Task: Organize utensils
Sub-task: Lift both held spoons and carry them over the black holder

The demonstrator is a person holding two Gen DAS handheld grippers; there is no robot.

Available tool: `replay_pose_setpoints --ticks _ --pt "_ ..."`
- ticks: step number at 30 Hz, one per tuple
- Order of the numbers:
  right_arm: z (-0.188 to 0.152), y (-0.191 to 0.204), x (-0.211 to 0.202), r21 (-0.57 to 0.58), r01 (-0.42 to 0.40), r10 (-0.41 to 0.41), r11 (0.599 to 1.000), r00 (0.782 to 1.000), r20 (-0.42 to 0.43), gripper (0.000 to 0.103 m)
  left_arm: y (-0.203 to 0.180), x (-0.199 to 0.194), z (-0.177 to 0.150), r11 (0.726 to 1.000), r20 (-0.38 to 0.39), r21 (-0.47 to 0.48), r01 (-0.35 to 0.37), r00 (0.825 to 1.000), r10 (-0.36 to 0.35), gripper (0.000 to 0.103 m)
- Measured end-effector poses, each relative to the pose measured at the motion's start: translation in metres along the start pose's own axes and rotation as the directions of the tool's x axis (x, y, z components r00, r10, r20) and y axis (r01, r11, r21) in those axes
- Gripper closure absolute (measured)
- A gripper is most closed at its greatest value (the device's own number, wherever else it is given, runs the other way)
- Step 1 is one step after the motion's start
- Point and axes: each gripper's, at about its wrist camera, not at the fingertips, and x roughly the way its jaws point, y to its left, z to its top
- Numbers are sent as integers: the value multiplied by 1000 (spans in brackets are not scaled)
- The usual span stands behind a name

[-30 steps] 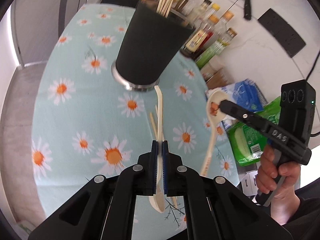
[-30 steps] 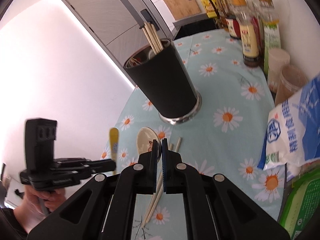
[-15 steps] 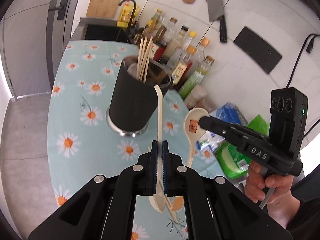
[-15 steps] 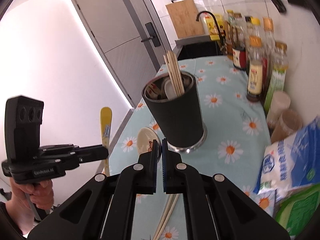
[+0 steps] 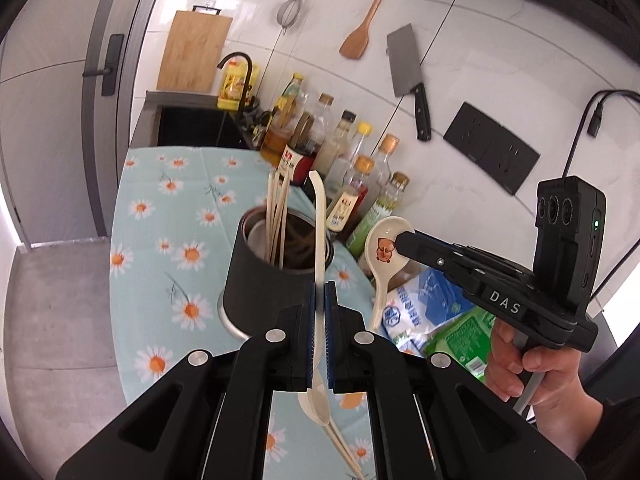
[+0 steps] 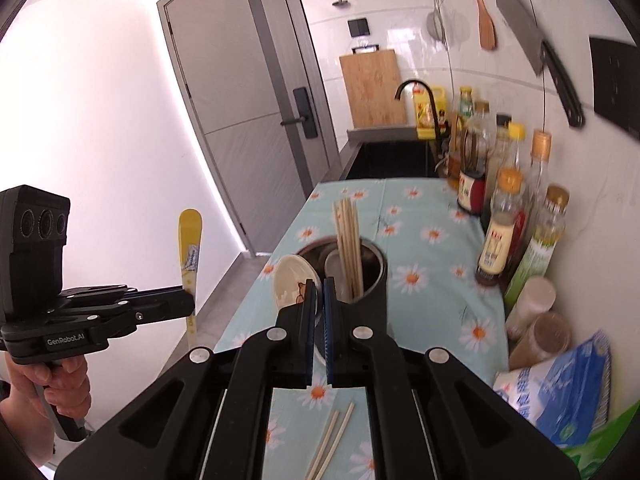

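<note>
My left gripper (image 5: 319,292) is shut on a long, thin spoon (image 5: 320,216), cream at the edge and yellow on its face (image 6: 190,240); the handle points up and the bowl hangs below the jaws. My right gripper (image 6: 319,288) is shut on a cream ceramic spoon (image 6: 292,280) with a bear picture, seen also in the left wrist view as a ceramic spoon (image 5: 384,248). Both spoons hang in the air near the black utensil cup (image 5: 272,280), which holds several chopsticks (image 6: 348,240) and stands on the daisy cloth. A loose pair of chopsticks (image 6: 330,444) lies on the cloth in front.
Sauce bottles (image 6: 500,240) line the wall to the right of the cup. Food bags (image 5: 428,304) and two lidded jars (image 6: 536,320) lie at the near right. A sink with a black tap (image 6: 416,88) is beyond the cloth. A cleaver (image 5: 404,64) hangs on the wall.
Both grippers have risen with their spoons off the cloth and tipped up. The cup, seen from the side before, now shows its open top below and ahead of the spoons.
</note>
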Motion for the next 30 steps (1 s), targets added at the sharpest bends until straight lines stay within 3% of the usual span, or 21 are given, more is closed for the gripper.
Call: replay_pose_setpoints --ticks 18,30 --pt "62 -9 22 -47 88 -83 995 992 98 98 6 11 63 999 147 48 -18 989 11 100" --pt "76 -31 67 -87 124 -117 988 989 87 98 10 62 80 997 193 61 -56 980 43 100"
